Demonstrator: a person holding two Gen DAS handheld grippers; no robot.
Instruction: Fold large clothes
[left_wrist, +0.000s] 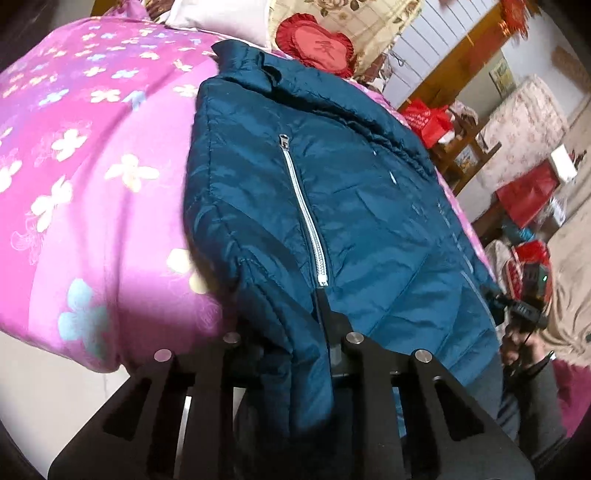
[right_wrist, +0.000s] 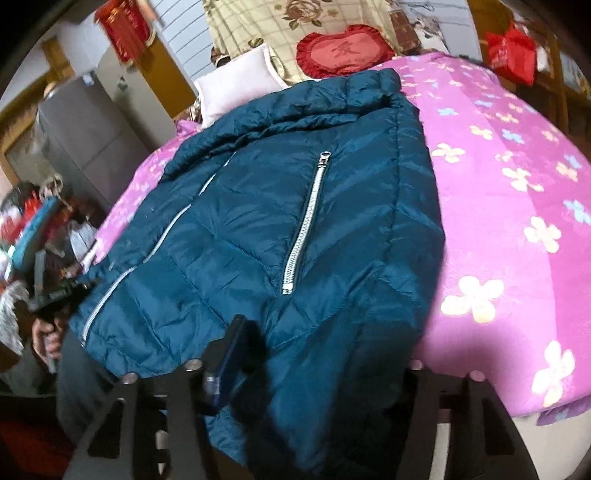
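A dark teal puffer jacket (left_wrist: 332, 192) with silver zippers lies on a pink flowered quilt (left_wrist: 92, 155), its hem hanging over the near edge. My left gripper (left_wrist: 295, 332) is shut on the jacket's hem corner; fabric drapes over and hides its left finger. In the right wrist view the jacket (right_wrist: 295, 221) fills the middle. My right gripper (right_wrist: 306, 354) has jacket hem fabric between its fingers; one blue-padded finger (right_wrist: 229, 354) shows and the other is covered by fabric. The right gripper also shows in the left wrist view (left_wrist: 524, 310), held in a hand.
A white pillow (right_wrist: 236, 85) and a red heart-shaped cushion (right_wrist: 343, 48) lie at the head of the bed. Red bags (left_wrist: 528, 199) and wooden furniture stand beside the bed. A grey cabinet (right_wrist: 85, 136) stands at the left. Pale floor (left_wrist: 44, 376) lies below the quilt edge.
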